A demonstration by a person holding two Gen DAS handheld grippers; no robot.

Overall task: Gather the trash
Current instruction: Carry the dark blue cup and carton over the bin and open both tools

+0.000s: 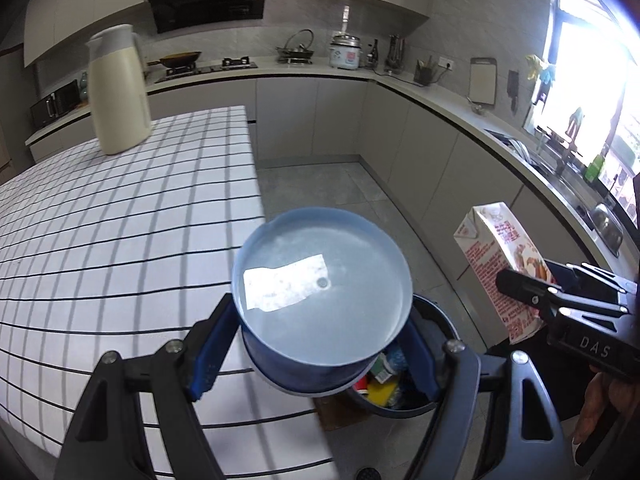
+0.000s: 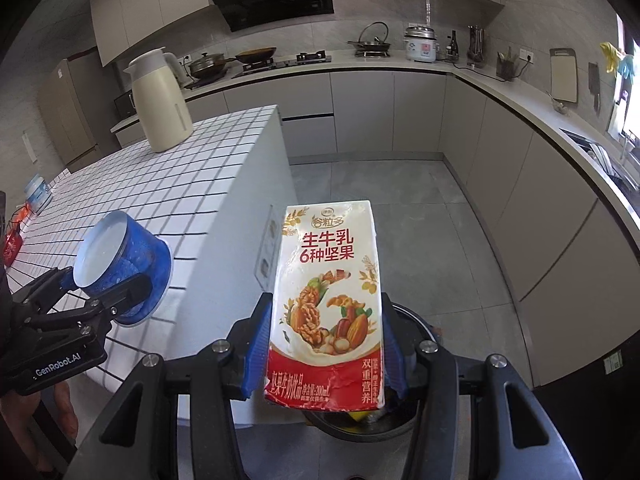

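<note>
Both grippers are loaded and gathered at the trash bin (image 1: pixel 404 396), a dark round pail standing on the floor just off the near right corner of the tiled counter (image 1: pixel 120 240). The left gripper (image 1: pixel 320 344) has its blue pads clamped on the sides of a blue tub (image 1: pixel 324 292), a squat round container with a pale base that faces the camera and carries a white label; in the right wrist view the tub hangs over the counter's right edge, its wider rim end turned toward the tiles. The right gripper (image 2: pixel 324 356) is closed on the lower part of a milk carton (image 2: pixel 328 300), red and white with nuts printed on it, held upright with the bin's rim showing directly beneath. Inside the bin some coloured wrappers, yellow and green among them, can be seen under the tub. A cream thermos jug (image 1: pixel 118 92) stands toward the far left corner of the counter, and a few small items lie along the far left edge in the right wrist view, too small to identify. Judgement: the step in hand is the drop, with both pieces carried to the bin but not yet released. The carton looks placed for release; opening those fingers should suffice. The tub seems to sit partly over the counter edge, so it probably needs shifting rightward over the bin mouth first.
</note>
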